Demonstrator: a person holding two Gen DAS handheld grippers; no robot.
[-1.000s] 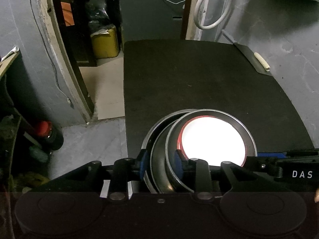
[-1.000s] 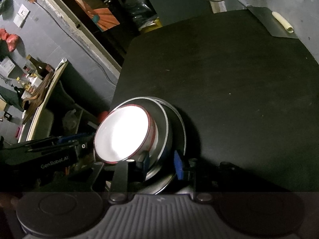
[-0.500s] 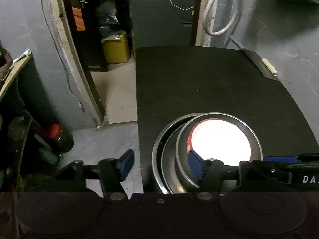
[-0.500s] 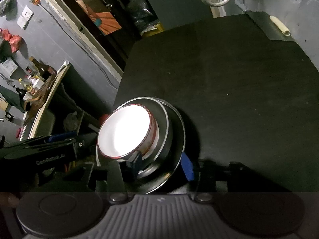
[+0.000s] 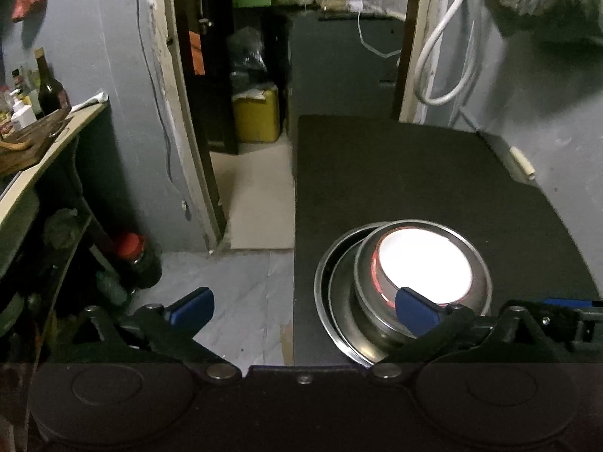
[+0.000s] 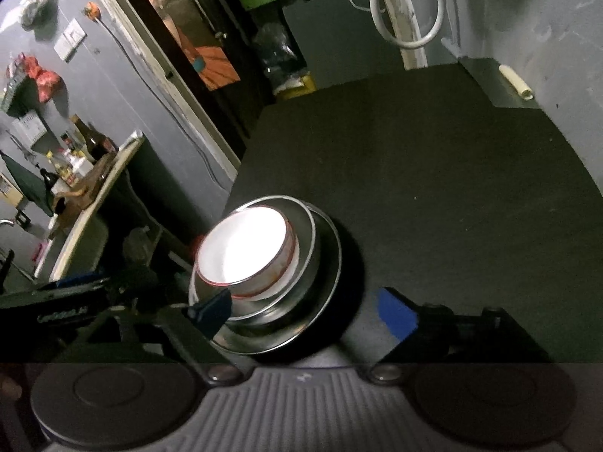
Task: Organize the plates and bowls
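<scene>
A stack of dishes sits at the near left corner of the black table (image 5: 414, 173). A white bowl with a red rim (image 5: 424, 265) rests inside a steel bowl (image 5: 478, 290), which sits on a steel plate (image 5: 331, 301). The stack also shows in the right wrist view: white bowl (image 6: 245, 248), steel bowl (image 6: 305, 263), steel plate (image 6: 324, 301). My left gripper (image 5: 301, 307) is open and empty, its right finger beside the stack. My right gripper (image 6: 301, 310) is open and empty, its fingers either side of the stack's near edge.
The table's left edge drops to a tiled floor (image 5: 241, 293). A shelf with bottles (image 5: 41, 128) stands at the left. A yellow canister (image 5: 256, 113) sits in the doorway. A small white cylinder (image 5: 522, 162) lies at the table's far right, by the grey wall.
Both grippers opened and let go of the stack's rims. Both pulled back and up from the stack, which stays on the table.
</scene>
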